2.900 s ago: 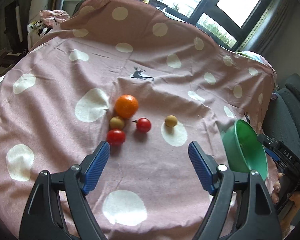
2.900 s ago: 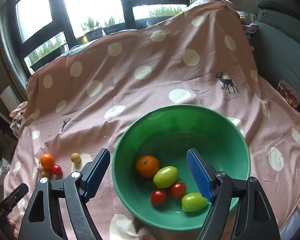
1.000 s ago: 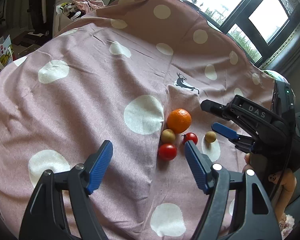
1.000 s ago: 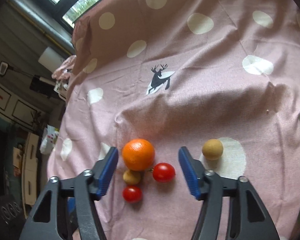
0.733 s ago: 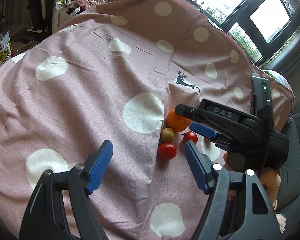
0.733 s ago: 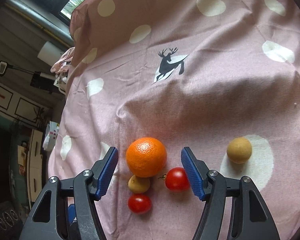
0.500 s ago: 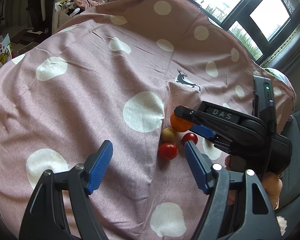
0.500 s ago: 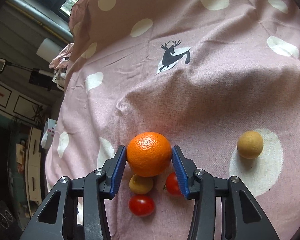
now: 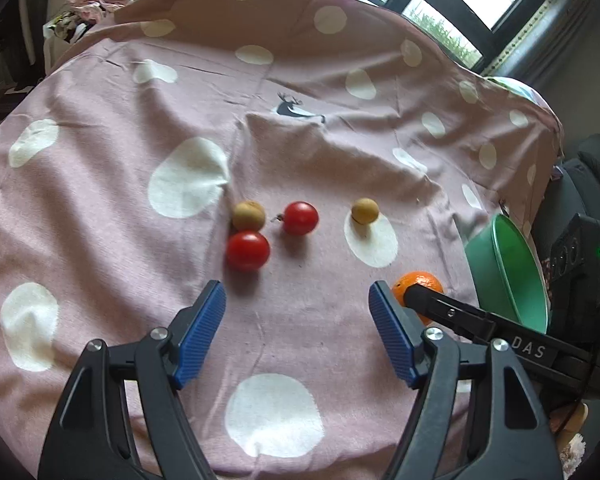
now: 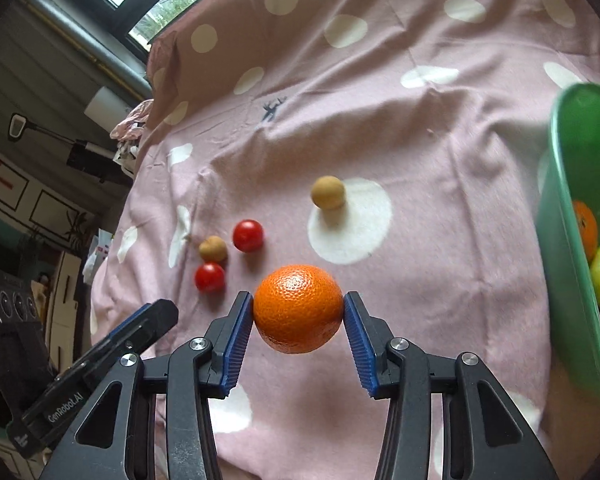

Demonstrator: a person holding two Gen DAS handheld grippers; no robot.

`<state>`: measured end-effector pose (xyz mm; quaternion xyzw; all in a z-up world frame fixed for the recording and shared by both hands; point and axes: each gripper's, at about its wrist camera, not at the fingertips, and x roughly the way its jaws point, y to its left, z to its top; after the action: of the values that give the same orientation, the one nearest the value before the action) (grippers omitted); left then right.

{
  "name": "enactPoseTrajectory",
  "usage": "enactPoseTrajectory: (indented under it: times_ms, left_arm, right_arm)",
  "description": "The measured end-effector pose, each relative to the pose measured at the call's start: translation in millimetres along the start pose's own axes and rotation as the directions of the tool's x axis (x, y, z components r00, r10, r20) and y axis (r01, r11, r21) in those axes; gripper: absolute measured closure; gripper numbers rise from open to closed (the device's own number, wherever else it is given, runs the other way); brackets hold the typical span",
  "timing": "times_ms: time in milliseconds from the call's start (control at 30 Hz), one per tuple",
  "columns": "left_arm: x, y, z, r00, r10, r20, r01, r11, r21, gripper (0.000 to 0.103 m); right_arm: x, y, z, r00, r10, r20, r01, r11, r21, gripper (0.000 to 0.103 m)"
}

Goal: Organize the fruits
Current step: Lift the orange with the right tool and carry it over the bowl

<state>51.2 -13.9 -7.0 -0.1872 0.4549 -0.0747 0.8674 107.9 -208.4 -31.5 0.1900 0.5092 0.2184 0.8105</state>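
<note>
My right gripper [image 10: 299, 312] is shut on an orange [image 10: 298, 309], lifted off the pink spotted cloth [image 10: 420, 128]; the same orange [image 9: 418, 284] shows in the left wrist view behind my right gripper's black finger. Two red tomatoes [image 9: 247, 251] [image 9: 300, 218] and two tan round fruits [image 9: 249, 215] [image 9: 365, 211] lie on the cloth. My left gripper [image 9: 296, 328] stands open and empty just short of the nearer tomato. The green bowl [image 10: 568, 280] at the right edge holds an orange, green fruits and red tomatoes.
The cloth drapes over a raised back toward the windows. A dark sofa [image 9: 592, 176] lies beyond the bowl [image 9: 484, 264]. Clutter and a pink bundle [image 9: 96, 0] sit off the far left edge. A hand shows under the right gripper's body.
My right gripper closed on the orange, lifted it away from the cluster and carried it right toward the bowl. My left gripper shifted nearer the remaining fruits, still open.
</note>
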Motion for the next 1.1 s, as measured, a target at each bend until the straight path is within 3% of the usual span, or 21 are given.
enactPoseTrajectory:
  times_ms: [133,567,767,1000,1100]
  left_arm:
    - [12,-17,-10,0.999,0.010,-0.033,-0.008,0.997,0.071,0.030]
    - [38,-38,-26,0.993,0.024,-0.119,-0.002,0.983,0.182,0.030]
    - [49,-46,-33,0.987,0.019,-0.158,0.014,0.979,0.201,0.037]
    - [55,-63,-36,0.986,-0.023,-0.164,0.061,0.971,0.232,0.044]
    - [59,-71,-37,0.990,-0.014,-0.143,0.051,0.965,0.257,0.051]
  right_arm:
    - [5,-22,-5,0.998,-0.062,-0.009,0.062,0.998,0.025,0.055]
    - [5,-41,-5,1.000,-0.007,-0.030,0.009,0.999,0.048,0.055]
    - [2,-52,-4,0.998,0.040,-0.038,-0.036,0.995,0.097,0.055]
    - [2,-53,-4,0.998,0.045,-0.039,-0.040,0.993,0.108,0.055]
    - [3,-51,-5,0.997,0.058,-0.054,-0.053,0.993,0.102,0.055]
